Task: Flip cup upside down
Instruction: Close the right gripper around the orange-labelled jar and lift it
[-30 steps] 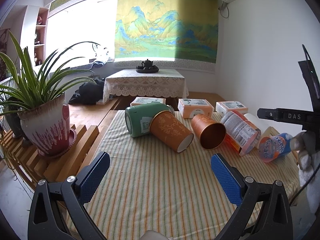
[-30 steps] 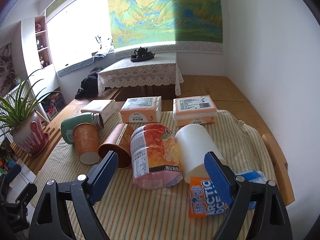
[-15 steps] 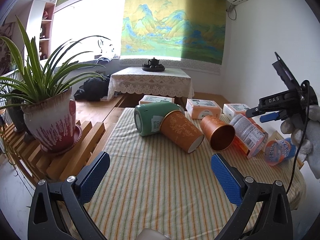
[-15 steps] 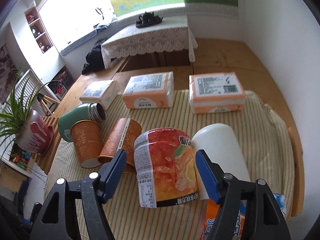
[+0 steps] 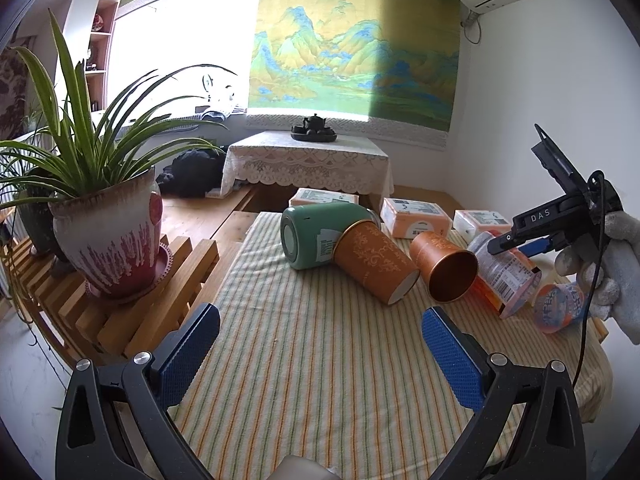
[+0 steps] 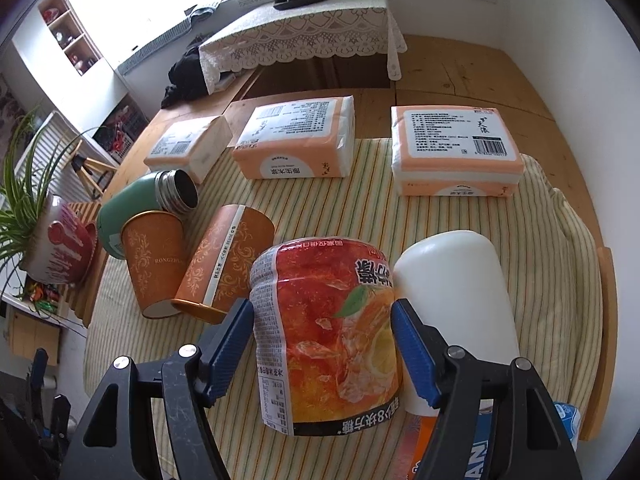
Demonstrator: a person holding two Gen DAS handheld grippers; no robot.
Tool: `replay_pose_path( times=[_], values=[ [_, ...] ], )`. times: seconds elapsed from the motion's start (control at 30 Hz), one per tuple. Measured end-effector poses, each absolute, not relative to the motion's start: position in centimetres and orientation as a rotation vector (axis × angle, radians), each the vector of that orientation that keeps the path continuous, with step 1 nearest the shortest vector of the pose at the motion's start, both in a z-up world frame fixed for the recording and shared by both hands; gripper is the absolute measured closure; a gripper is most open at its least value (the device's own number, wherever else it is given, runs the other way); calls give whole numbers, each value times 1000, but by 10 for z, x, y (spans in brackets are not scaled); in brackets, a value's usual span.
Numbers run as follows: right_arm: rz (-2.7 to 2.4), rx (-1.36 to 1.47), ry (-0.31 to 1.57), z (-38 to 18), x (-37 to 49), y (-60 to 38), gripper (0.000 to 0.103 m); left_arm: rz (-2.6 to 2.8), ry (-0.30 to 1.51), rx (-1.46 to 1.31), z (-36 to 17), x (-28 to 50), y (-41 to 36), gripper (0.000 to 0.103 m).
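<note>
Right gripper (image 6: 324,344): my two blue pads sit on either side of the red-orange cup (image 6: 326,332), close against its label; I cannot tell whether they press it or only flank it.
Red-orange cup: lies on its side on the striped cloth (image 6: 400,216), printed wrapper facing up, between my right jaws. From my left wrist camera it shows at the far right of the table (image 5: 502,276), under my right gripper (image 5: 520,242).
White cup (image 6: 456,292): lies on its side just to the right of the red-orange cup, touching it or nearly so.
Left gripper (image 5: 320,346): my jaws are spread wide with nothing between them, hovering over a bare stretch of striped cloth at the near edge.
Orange paper cups: one (image 5: 374,266) leans against the green flask (image 5: 316,236); the other (image 5: 444,266) lies beside it with its mouth towards me.
Blue-and-orange cup (image 5: 558,306): on its side at the right edge of the table.
Tissue packs (image 6: 296,142): three in a row at the far side of the cloth.
Potted plant (image 5: 104,220): on the wooden slat stand to the left.
</note>
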State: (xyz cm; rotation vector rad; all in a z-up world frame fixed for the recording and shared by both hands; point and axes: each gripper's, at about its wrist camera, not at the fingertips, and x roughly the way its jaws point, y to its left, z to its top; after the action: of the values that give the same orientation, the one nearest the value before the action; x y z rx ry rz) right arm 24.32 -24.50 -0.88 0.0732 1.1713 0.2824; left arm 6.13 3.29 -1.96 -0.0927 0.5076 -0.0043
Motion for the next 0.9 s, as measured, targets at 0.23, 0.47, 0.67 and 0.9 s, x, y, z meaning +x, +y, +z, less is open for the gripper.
replay_pose_path(
  times=[0.23,0.47,0.67,0.9],
  values=[
    [293,169,1220,-13,246,-251,32,-62,539,-54,-15,79,20,1],
    [300,244,1226,-11,230,-256,32,-188,619,-49,-14,120,-8,1],
    [327,280,1252,-14,219,-253,32,-303,726,-66,-26,150,-43,1],
    [317,309,1251,-23,221,-251,31,-322,730,-88,-24,157,-52,1]
  ],
)
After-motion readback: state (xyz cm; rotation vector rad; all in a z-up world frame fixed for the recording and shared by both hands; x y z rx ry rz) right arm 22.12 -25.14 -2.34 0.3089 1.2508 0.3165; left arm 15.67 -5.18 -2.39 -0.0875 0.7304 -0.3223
